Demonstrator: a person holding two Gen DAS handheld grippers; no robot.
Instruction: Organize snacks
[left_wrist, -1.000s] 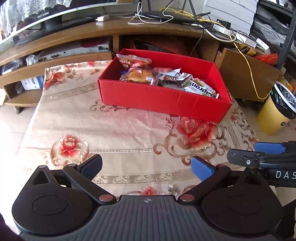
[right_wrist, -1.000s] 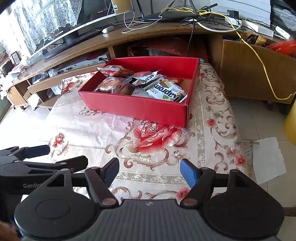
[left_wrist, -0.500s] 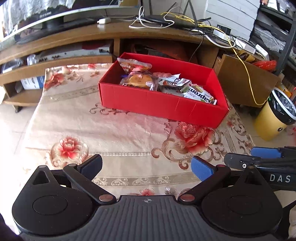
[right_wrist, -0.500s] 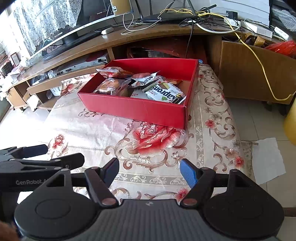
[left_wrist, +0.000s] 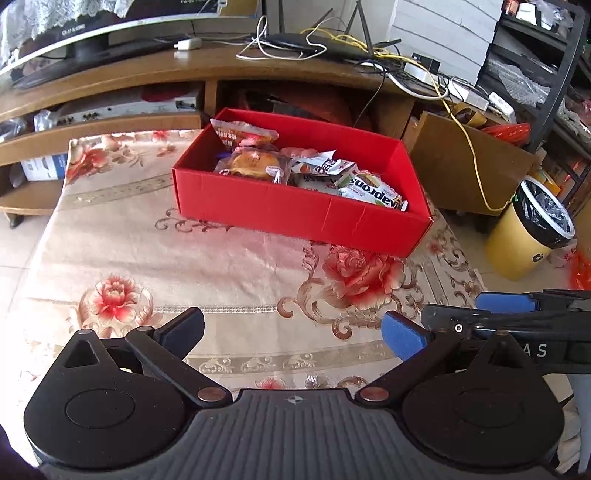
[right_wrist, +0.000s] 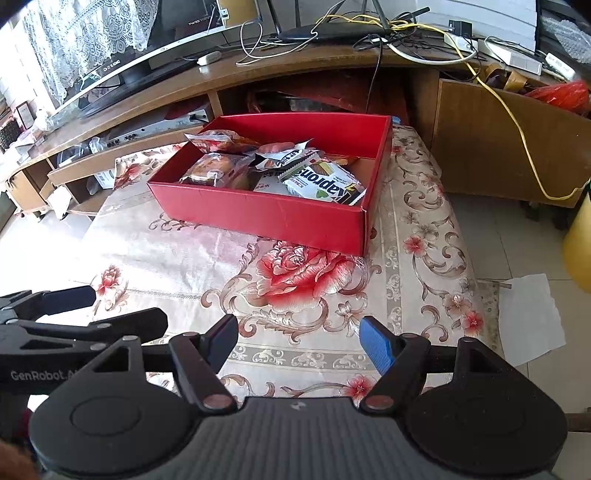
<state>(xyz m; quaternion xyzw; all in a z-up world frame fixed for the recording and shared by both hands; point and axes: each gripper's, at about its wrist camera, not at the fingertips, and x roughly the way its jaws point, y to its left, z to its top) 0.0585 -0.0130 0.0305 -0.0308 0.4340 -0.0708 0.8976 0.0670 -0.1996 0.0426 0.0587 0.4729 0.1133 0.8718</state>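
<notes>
Snacks: a heap of wrapped packets, all lying inside the red box (left_wrist: 301, 212); none seen loose on the cloth.
Red box: open-topped, standing on the far half of the floral tablecloth (left_wrist: 207, 258), close under the wooden TV bench (left_wrist: 147, 70).
Contents, left end: a clear-wrapped bun (left_wrist: 255, 166), with a printed orange packet (left_wrist: 240, 134) propped behind it.
Contents, right of middle: a white wafer pack (right_wrist: 323, 181) leaning up on the near wall; smaller packets sit half-buried under it.
Left gripper (left_wrist: 293, 332): fingers spread wide, nothing between them, low over the near edge of the cloth.
Right gripper (right_wrist: 299, 341): likewise gaping and empty, just beside the left one, well apart from the box.
Reason for placing: by my judgement the packets went in one container to clear the table, and both tools are held back because the sorting looks finished or nearly so.
Change from a moment ago: the box sits smaller and farther off in both views, so both grippers have drawn back toward the near edge; the packets lie as they did.
Surroundings: yellow bin (left_wrist: 524, 236) on the floor to the right.
</notes>
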